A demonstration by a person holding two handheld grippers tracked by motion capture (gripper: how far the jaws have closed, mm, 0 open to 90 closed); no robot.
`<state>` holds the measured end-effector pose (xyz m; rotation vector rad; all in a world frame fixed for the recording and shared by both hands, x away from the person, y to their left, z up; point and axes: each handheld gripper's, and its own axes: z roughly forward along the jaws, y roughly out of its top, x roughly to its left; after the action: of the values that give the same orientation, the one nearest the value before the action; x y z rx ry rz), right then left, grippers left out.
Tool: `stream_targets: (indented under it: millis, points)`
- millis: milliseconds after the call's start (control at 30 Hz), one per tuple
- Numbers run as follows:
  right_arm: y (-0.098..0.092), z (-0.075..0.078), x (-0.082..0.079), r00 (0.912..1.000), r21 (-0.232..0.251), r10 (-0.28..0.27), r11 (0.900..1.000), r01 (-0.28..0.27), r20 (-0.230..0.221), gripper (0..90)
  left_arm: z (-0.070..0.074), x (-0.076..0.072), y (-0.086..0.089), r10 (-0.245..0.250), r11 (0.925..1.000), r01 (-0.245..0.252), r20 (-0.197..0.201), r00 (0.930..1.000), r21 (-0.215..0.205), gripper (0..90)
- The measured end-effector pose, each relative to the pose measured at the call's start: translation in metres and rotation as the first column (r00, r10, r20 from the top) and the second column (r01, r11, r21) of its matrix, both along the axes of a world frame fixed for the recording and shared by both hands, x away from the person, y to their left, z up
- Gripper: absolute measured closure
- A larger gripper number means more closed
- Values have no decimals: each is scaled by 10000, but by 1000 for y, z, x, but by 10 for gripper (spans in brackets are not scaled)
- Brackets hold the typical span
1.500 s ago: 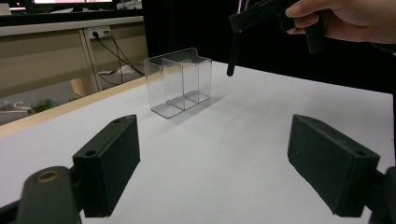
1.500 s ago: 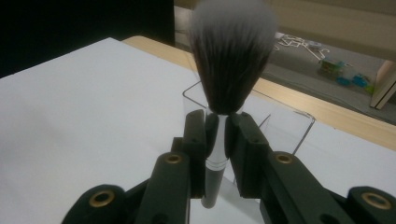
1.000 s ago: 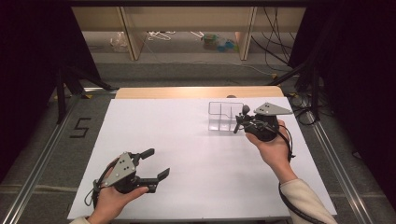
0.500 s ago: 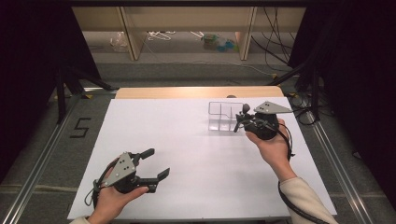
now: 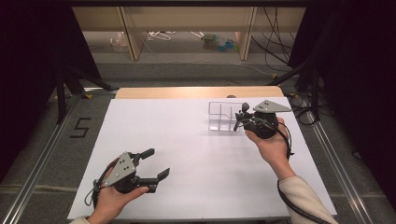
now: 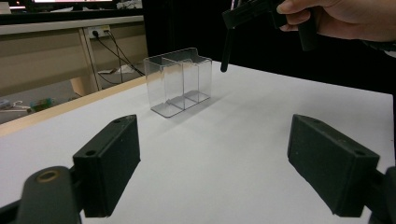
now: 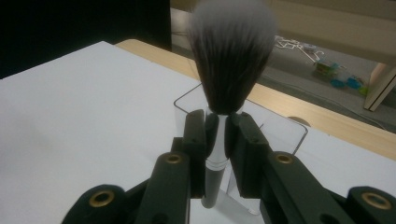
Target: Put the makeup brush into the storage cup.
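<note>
The right gripper is up over the far right part of the table, and its jaws are clamped on a makeup brush. In the right gripper view the two black jaws pinch the brush's silver neck just under the bristles, with the dark, pale-tipped head standing up above them and the black handle running down below. In the left gripper view that handle hangs from the right gripper, its lower end in the air above the white table top, close to the clear organizer but not touching it.

The clear organizer sits near the table's far edge, right of centre, upright, with its compartments open at the top. From the high view the brush is just beside its right side; whether it is over a compartment cannot be told.

Down at the near left corner, the left gripper rests low in the person's hand, jaws spread well apart with nothing between them, pointing across the table toward the organizer.
</note>
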<state>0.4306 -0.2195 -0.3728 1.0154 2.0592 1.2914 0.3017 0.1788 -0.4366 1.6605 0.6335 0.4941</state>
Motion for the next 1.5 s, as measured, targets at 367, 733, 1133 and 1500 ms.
stream_targets:
  millis: [367, 733, 1133, 1500]
  points:
    - [1, 2, 2, 10000, 44, 4, 10000, -4, -34, 777, 0, 0, 0, -9, 10000, 9, -25, 10000, -9, 170]
    - [1, 3, 4, 9999, 15, -60, 10000, 60, 125, 778, 0, 0, 0, -13, 10000, 13, -26, 10000, -5, 170]
    - [0, 5, 7, 9997, 94, -156, 9998, 154, 193, 777, 0, 0, -1, -22, 10000, 22, -25, 10000, 10, 169]
    - [0, 7, 10, 9995, 162, -214, 9996, 210, 250, 777, 0, 0, -1, -44, 10000, 44, -5, 10000, 39, 169]
